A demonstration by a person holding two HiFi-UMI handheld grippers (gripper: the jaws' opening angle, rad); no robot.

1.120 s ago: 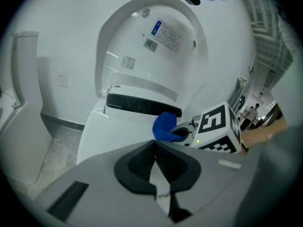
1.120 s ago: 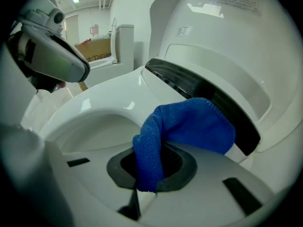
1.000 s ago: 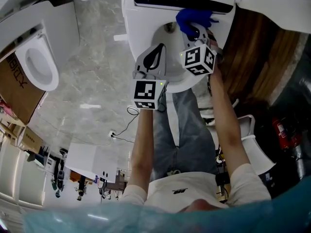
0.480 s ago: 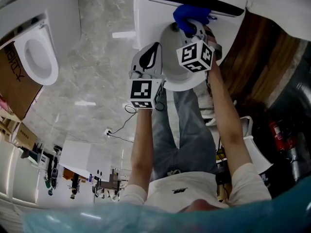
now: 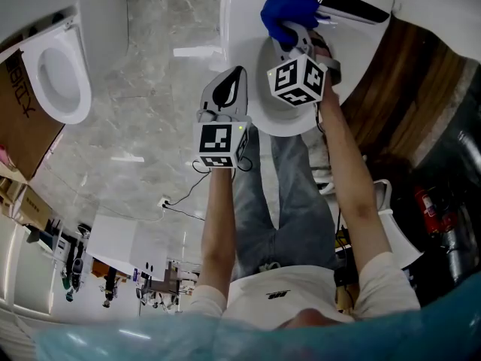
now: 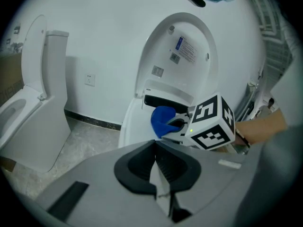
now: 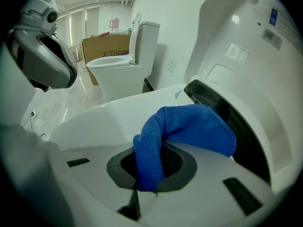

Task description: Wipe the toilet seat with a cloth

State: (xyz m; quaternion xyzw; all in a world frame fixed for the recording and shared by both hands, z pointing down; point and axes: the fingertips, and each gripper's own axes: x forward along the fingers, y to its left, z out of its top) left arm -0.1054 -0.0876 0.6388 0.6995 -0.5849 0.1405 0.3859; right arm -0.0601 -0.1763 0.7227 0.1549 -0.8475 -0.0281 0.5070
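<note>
Grey marbled floor (image 5: 150, 89) runs round the glossy white toilet seat (image 7: 118, 112). Nearest, the left gripper (image 6: 155, 148) hovers off the seat's 9 o'clock rim, jaws pressed together on nothing. Farther in, the right gripper (image 7: 149, 171) is clamped on a blue microfibre cloth (image 7: 199, 124). The cloth drapes in 1 fold at the seat's 12 o'clock end, beside the dark hinge gap (image 7: 213, 103) under the raised white lid (image 6: 182, 46). Wiping looks under way. No streaks show what is done, so the sides and front probably remain.
</note>
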